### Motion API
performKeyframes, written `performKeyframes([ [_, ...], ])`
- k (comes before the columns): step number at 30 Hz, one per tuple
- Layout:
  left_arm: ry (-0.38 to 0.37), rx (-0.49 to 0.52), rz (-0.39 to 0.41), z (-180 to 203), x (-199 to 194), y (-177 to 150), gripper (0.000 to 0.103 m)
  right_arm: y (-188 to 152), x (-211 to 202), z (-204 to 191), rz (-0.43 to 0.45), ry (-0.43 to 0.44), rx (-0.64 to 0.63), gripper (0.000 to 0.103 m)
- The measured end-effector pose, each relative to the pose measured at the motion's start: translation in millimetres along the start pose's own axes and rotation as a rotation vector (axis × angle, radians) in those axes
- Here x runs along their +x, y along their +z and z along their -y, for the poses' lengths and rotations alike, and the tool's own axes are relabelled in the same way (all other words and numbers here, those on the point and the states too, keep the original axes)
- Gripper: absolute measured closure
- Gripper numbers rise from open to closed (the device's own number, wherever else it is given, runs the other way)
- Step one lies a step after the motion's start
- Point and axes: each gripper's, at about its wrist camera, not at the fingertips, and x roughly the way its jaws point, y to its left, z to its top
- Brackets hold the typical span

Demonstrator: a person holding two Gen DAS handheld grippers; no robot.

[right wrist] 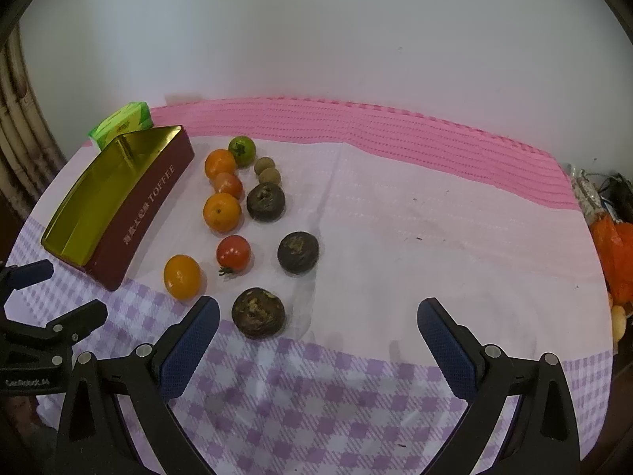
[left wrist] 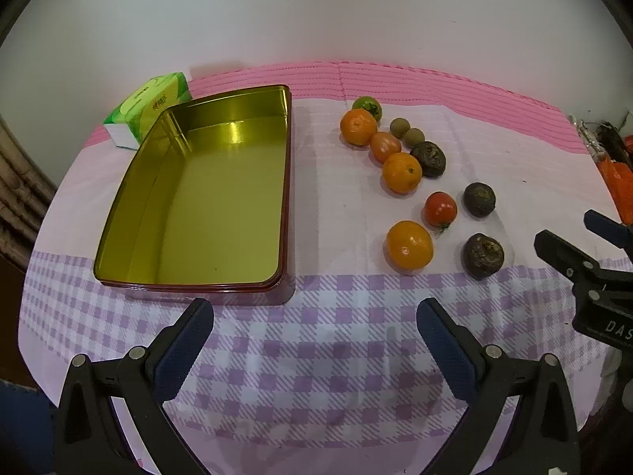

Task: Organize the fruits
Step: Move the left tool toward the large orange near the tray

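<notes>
On checked cloth (left wrist: 316, 340) I log: rectangular metal tin (left wrist: 205, 198), glossy gold inside, dark red walls, nothing in it. Right of tin, apart: smooth oranges (left wrist: 409, 244), glossy tomatoes (left wrist: 440, 208), wrinkled dark fruits (right wrist: 258, 312), small tan round ones (left wrist: 414, 137). My left gripper (left wrist: 314, 316) and right gripper (right wrist: 318, 314) both spread wide, holding nothing.

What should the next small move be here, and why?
Probably ease the right gripper forward and slightly left over the nearest dark fruit. Both grippers are open and hold nothing, the tin holds no fruit, and that fruit lies just ahead, close to the gripper's left finger.
</notes>
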Motion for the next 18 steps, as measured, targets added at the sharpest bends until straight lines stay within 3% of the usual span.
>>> performKeyframes([
  [18, 0.005, 0.017, 0.018, 3.3, 1.8, -4.3, 0.002, -7.6, 8.2, -7.4, -0.021, 0.003, -0.012, 0.003],
])
